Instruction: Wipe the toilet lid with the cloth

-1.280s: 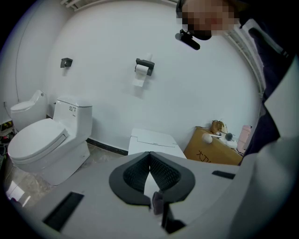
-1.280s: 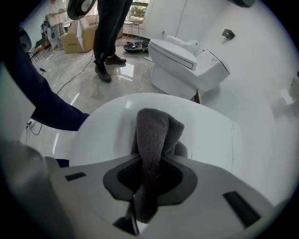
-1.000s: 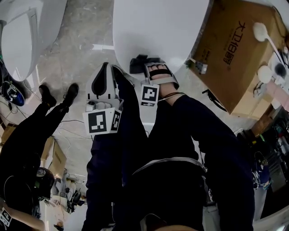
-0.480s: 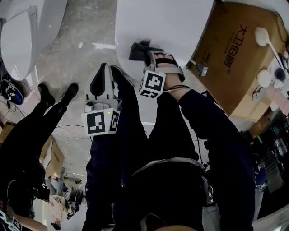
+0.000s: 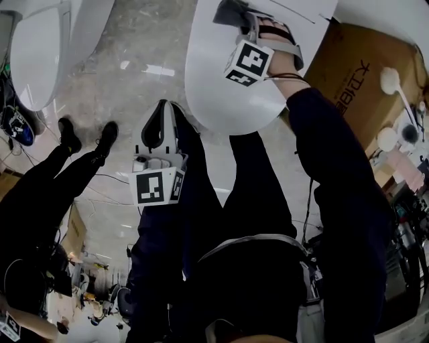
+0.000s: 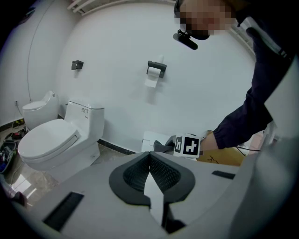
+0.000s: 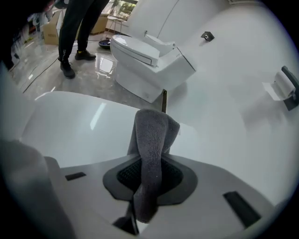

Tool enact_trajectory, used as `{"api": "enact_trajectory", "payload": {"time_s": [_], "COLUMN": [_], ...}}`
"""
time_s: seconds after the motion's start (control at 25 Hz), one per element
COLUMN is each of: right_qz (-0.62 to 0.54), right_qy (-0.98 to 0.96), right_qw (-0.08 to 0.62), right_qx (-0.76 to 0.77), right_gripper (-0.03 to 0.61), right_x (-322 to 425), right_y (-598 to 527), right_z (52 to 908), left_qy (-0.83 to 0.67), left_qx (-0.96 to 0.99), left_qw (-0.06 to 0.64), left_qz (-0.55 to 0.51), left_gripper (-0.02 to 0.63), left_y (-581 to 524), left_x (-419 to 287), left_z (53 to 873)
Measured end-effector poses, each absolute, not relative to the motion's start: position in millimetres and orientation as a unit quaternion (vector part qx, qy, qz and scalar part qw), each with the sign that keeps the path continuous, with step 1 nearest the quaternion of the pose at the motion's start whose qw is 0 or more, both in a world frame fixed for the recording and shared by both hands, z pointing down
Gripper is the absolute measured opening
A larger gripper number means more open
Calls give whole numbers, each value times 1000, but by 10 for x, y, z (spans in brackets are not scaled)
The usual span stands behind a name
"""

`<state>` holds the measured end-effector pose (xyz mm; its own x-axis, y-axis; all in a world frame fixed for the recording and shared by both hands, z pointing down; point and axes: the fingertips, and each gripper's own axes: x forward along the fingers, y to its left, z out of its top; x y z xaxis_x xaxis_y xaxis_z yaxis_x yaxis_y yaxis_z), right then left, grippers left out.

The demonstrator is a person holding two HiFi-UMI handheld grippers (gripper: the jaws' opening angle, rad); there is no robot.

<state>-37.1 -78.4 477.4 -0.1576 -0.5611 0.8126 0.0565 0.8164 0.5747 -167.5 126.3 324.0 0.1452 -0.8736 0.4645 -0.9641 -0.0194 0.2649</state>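
The white toilet lid (image 5: 228, 94) lies shut in front of me at the top of the head view. My right gripper (image 5: 231, 12) reaches over its far part, shut on a grey cloth (image 5: 224, 10). In the right gripper view the cloth (image 7: 152, 135) hangs out between the jaws, its free end against the lid (image 7: 70, 121) near the rear edge. My left gripper (image 5: 158, 126) is held low beside my leg, off the lid, shut with nothing in it. From the left gripper view, the right gripper's marker cube (image 6: 187, 145) and the cloth (image 6: 161, 146) show ahead.
A second toilet (image 5: 37, 53) stands to the left, also in the right gripper view (image 7: 145, 53). Another person in black (image 5: 53, 181) stands on the left. A cardboard box (image 5: 355, 80) sits right of the lid. A paper roll holder (image 6: 155, 71) hangs on the wall.
My right gripper has carried the cloth from the near part of the lid toward its far end. The left gripper has stayed about where it was.
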Motion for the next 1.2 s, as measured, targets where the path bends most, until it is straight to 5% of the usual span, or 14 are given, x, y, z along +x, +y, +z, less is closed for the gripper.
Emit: {"api": "enact_trajectory", "payload": {"time_s": [0.6,1.2], "right_qz": [-290,-259], "right_qy": [-675,-689], "right_qw": [659,665], "right_qx": [160,122], "right_gripper": [73,72], "right_x": [-637,-658], "right_y": [-1549,-358], "right_z": [5208,5269], "left_qy": [-673,-666], "left_qx": [679,689], "left_qw": [278,268], "left_qz": [93,98], "left_gripper": [15,15], "left_y": [1372,1559], "left_x": [-1887,-2209], "left_z": [3284,3323]}}
